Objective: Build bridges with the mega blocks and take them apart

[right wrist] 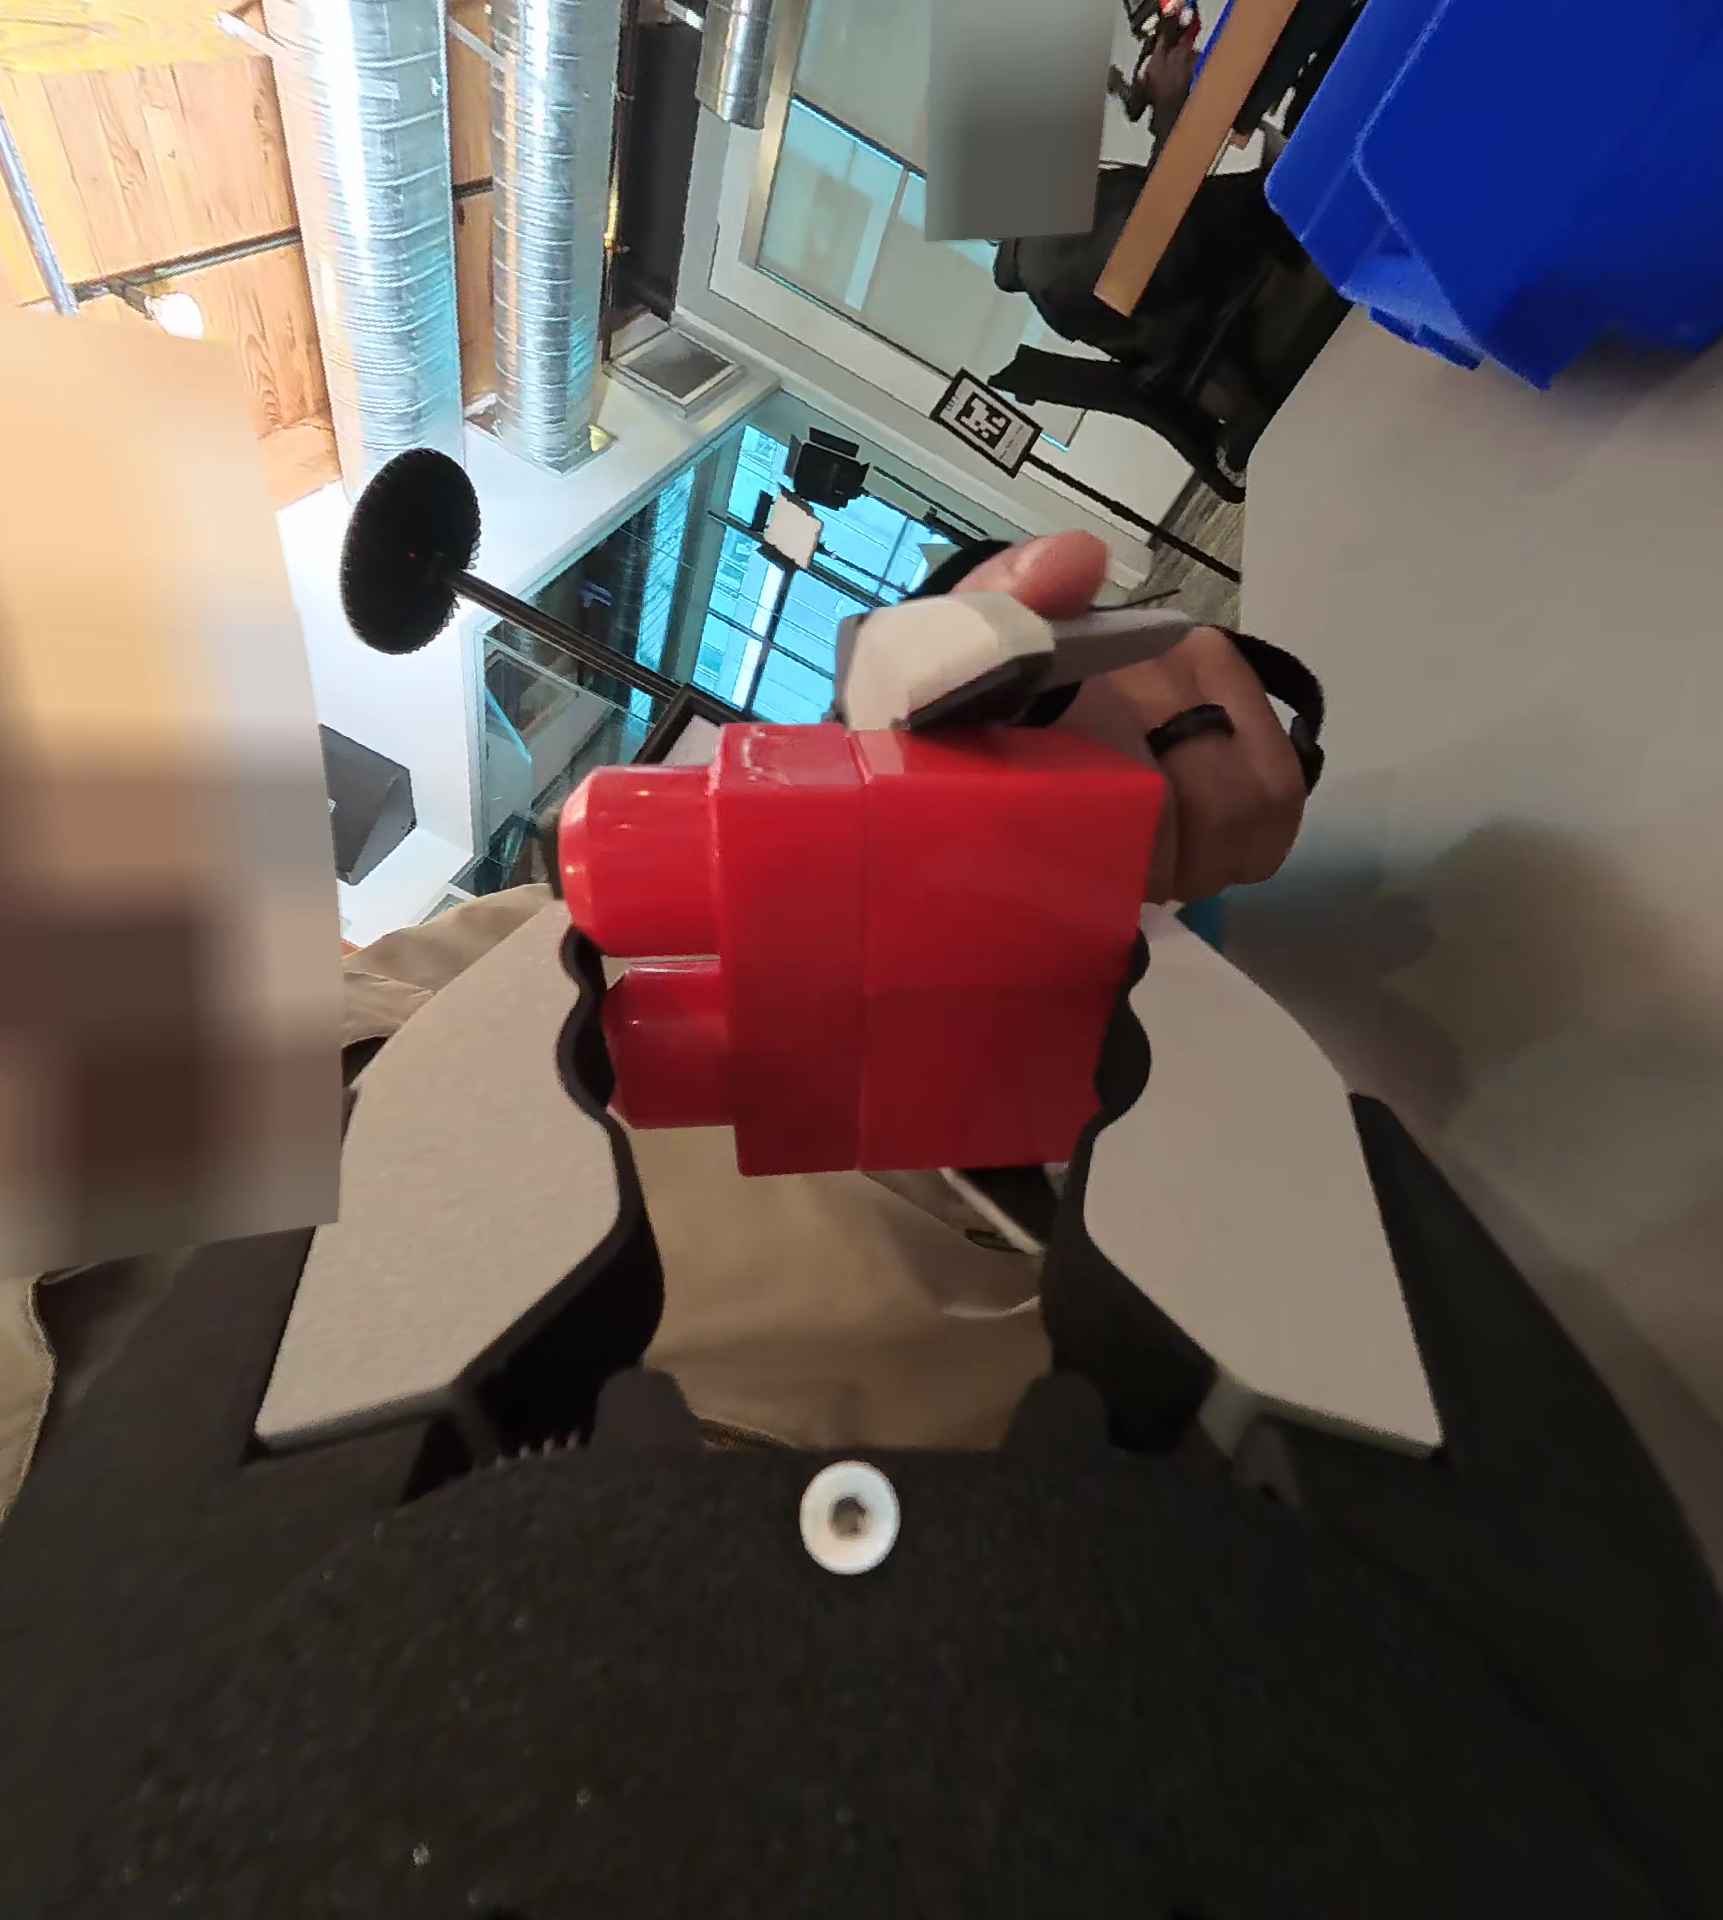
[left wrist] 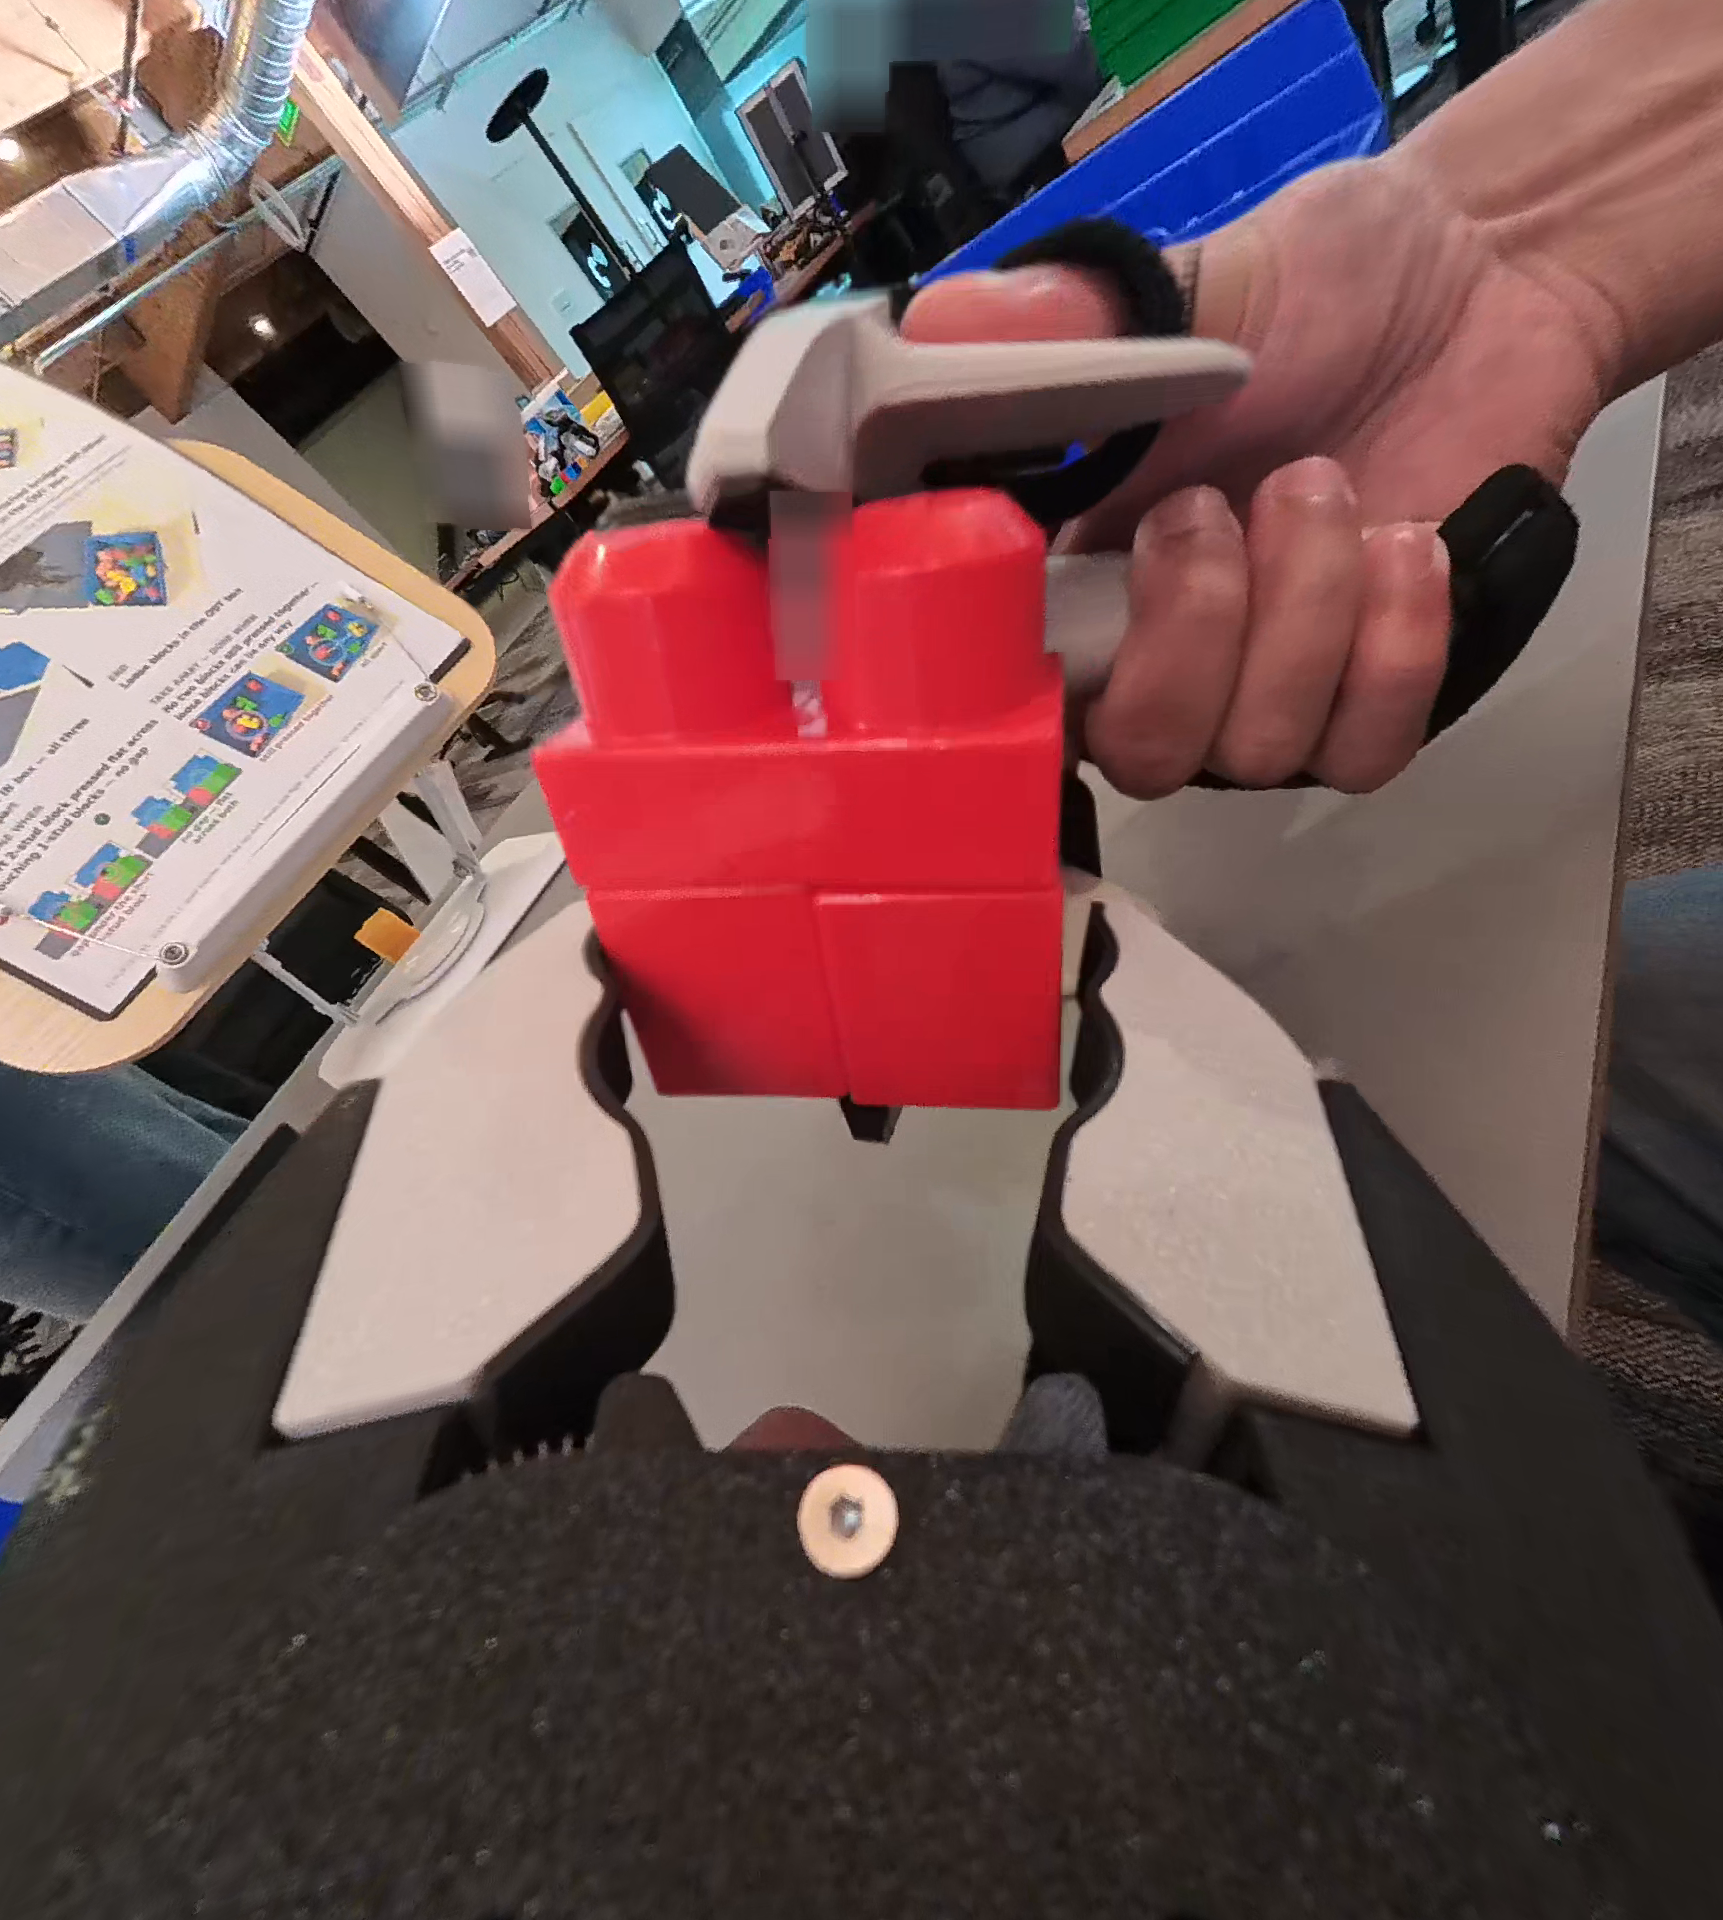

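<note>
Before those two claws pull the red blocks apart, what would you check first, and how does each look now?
1. Left gripper shut on the two lower blocks: ok.
2. Right gripper shut on the bridge: ok. One finger presses the studs, the other the lower blocks' end.
3. Right gripper holds only the top block: not ok, so pulling may not split it.
4. Lower blocks touching, no gap: ok.
5. Bridge held off the table: ok.
6. Blue bin ready to take loose blocks: cannot tell.
</note>
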`<action>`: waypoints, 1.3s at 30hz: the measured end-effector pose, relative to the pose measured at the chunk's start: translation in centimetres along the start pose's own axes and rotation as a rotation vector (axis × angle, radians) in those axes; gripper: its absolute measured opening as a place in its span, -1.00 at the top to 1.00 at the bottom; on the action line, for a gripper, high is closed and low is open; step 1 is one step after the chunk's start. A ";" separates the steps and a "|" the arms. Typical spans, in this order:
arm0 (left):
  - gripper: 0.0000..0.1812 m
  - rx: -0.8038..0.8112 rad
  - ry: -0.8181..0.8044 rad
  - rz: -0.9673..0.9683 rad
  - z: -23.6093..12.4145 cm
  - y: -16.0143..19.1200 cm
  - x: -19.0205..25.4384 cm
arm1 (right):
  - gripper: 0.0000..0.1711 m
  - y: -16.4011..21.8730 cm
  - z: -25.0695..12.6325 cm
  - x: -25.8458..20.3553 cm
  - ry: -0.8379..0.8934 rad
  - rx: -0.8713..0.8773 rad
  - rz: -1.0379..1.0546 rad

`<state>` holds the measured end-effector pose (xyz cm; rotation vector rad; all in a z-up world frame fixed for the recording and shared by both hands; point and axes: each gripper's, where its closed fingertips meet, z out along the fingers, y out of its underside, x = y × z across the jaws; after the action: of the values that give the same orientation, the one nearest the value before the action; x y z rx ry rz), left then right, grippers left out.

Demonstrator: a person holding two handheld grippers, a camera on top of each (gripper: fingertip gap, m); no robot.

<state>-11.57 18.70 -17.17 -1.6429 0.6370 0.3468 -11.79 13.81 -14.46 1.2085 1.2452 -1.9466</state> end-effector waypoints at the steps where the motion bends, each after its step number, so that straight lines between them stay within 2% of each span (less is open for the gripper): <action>1: 0.06 0.006 -0.002 0.015 -0.1 -0.3 0.1 | -0.08 0.0 -0.1 0.1 0.005 -0.001 0.003; 7: 0.10 0.015 0.023 -0.004 -0.5 -0.8 0.1 | -0.08 0.2 -0.1 0.1 0.038 -0.026 -0.015; 11: 0.05 0.014 0.066 -0.029 -0.7 -0.8 0.5 | -0.08 0.2 -0.1 0.2 0.070 -0.038 -0.019; 18: 0.00 0.043 0.036 -0.072 -1.1 -1.3 -0.8 | -0.08 0.1 -0.4 0.9 0.077 -0.011 0.003; 28: 0.11 0.021 0.105 -0.098 -0.9 -1.3 0.4 | -0.08 0.8 0.9 1.1 0.129 -0.101 -0.030; 39: 0.12 0.026 0.098 -0.071 -0.9 -1.3 0.2 | -0.09 0.2 0.7 0.9 0.080 -0.019 -0.043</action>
<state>-10.73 17.88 -16.07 -1.6612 0.6522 0.2063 -12.28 13.09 -15.19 1.2708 1.3367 -1.9296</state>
